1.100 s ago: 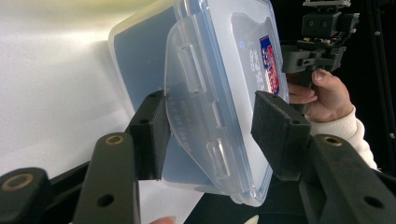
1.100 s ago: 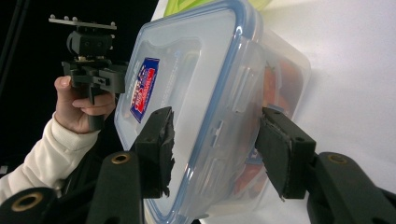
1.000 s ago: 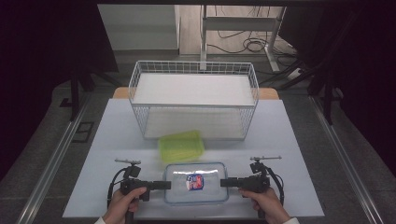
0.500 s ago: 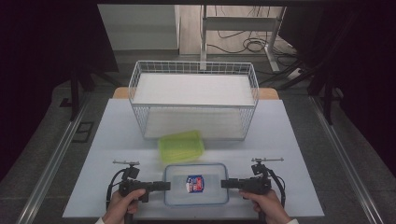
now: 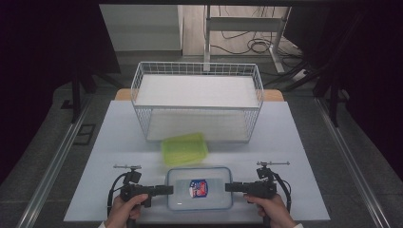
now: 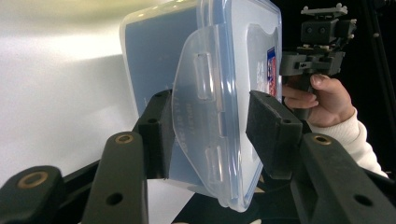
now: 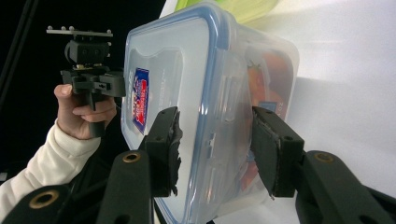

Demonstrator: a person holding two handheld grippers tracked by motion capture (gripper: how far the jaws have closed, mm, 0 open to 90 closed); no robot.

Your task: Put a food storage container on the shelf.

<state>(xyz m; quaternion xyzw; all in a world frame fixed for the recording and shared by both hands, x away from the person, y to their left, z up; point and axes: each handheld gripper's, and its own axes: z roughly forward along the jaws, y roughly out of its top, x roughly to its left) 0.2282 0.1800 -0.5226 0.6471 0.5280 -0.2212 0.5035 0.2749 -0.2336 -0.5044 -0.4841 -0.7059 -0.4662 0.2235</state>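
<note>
Flanking the box (image 5: 199,188) at the near table (image 5: 294,142) edge in the high view, left gripper (image 5: 167,189) and right gripper (image 5: 229,187) face its ends. Left gripper view: jaws have just narrowed around the flipped-out latch (image 6: 201,121), not yet pinching. Right gripper view: jaws likewise narrowed, straddling the box's end, gaps remaining. Latching seems underway.

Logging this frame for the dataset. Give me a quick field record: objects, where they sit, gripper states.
held_item: clear lidded container, at table's near edge
left gripper: jaws astride the container's latch flap, just been closing
right gripper: jaws astride the opposite end, just been closing
pads_pressing: cannot tell
green lid: flat, between container and basket
wire basket: far half of table
</note>
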